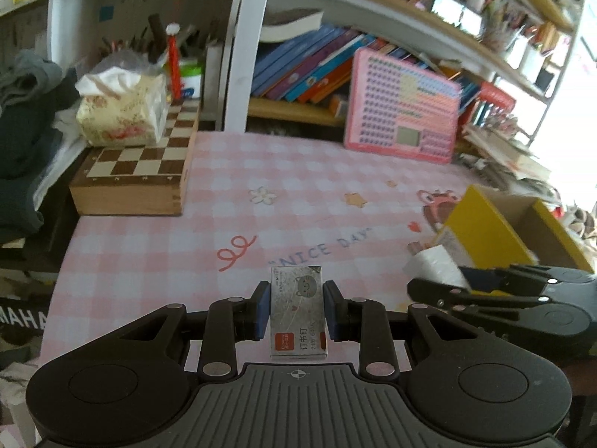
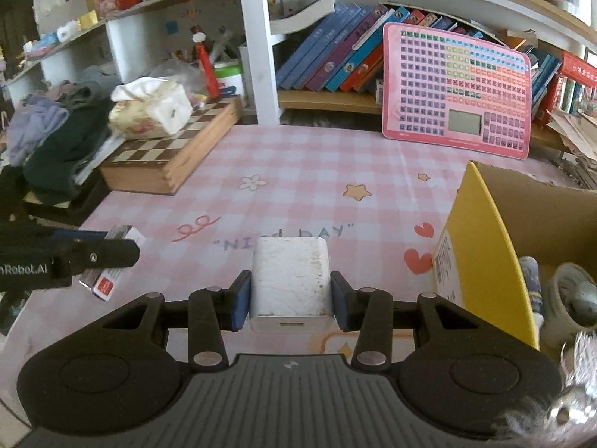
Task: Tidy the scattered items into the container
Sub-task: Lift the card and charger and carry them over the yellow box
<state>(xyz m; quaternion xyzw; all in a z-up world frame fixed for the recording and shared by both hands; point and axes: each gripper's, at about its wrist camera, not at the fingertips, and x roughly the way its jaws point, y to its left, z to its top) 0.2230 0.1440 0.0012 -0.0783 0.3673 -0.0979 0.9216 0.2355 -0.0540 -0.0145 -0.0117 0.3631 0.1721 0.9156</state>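
Observation:
My left gripper [image 1: 297,311] is shut on a small staple box [image 1: 298,313] with a cat print and a red label, held over the pink checked tablecloth. My right gripper [image 2: 290,295] is shut on a white charger block [image 2: 290,280]. The yellow cardboard box [image 2: 485,254] stands open at the right, with a tape roll [image 2: 574,295] and a tube [image 2: 531,283] inside. In the left wrist view the right gripper [image 1: 440,280] with the white charger [image 1: 436,265] sits at the right, beside the box [image 1: 481,227]. In the right wrist view the left gripper [image 2: 112,257] with the staple box [image 2: 108,280] is at the left.
A wooden chess box [image 2: 175,156] with a tissue pack [image 2: 149,112] on it stands at the back left. A pink keyboard toy [image 2: 457,89] leans on the bookshelf [image 2: 335,100] at the back. Clothes [image 2: 56,138] pile at the far left.

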